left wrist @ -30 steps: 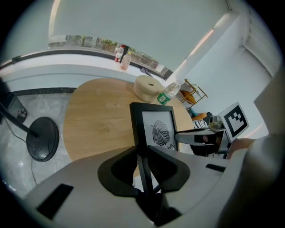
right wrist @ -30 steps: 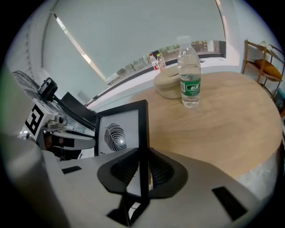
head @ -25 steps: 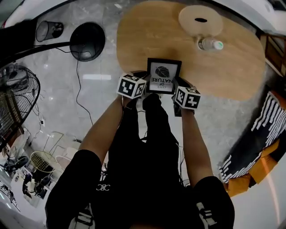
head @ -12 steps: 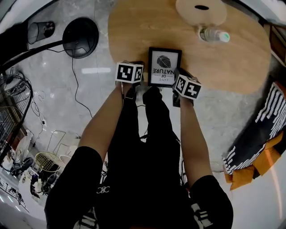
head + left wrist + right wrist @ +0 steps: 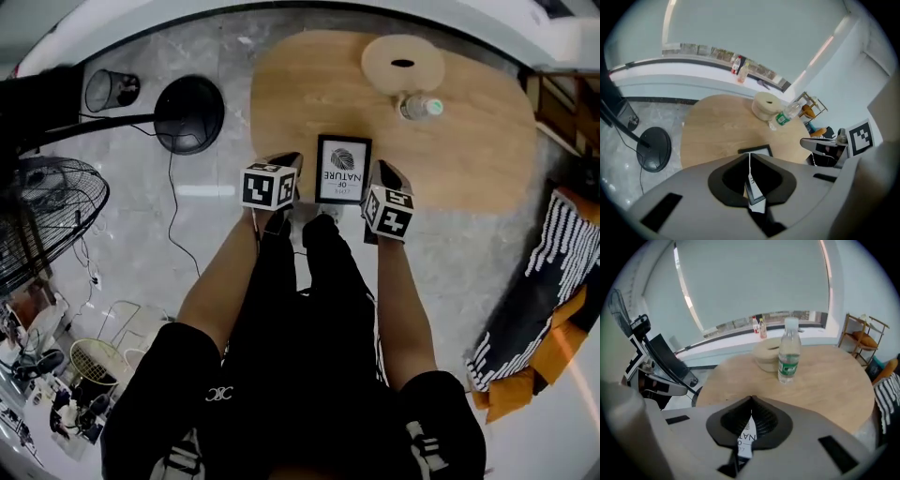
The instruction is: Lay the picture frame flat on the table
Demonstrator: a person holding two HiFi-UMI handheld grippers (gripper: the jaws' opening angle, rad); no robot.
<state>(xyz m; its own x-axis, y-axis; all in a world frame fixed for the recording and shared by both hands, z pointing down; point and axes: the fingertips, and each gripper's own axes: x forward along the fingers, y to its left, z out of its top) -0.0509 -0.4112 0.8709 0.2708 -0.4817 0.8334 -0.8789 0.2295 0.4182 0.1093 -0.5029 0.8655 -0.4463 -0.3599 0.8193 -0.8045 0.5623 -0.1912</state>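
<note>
The rounded wooden table point(image 5: 469, 141) fills the far half of the head view. Over its near edge the person holds both claws, one on each side of the task's thing. The left gripper point(image 5: 750, 157) has its jaws pressed together on nothing. The right gripper point(image 5: 751, 402) has just been closing and its jaws now meet, also with nothing between them. The black picture frame point(image 5: 343, 170) lies flat and face up at the table's near edge, between the two claws and apart from both. Its print reads "OF NATURE" under a dark leaf-like mark. At the table's far side stands a round wooden box point(image 5: 402, 64) with a dark slot in its top, contents unseen. Just right of it and nearer stands a clear water bottle point(image 5: 417, 107) with a green label; whether it holds water cannot be told.
</note>
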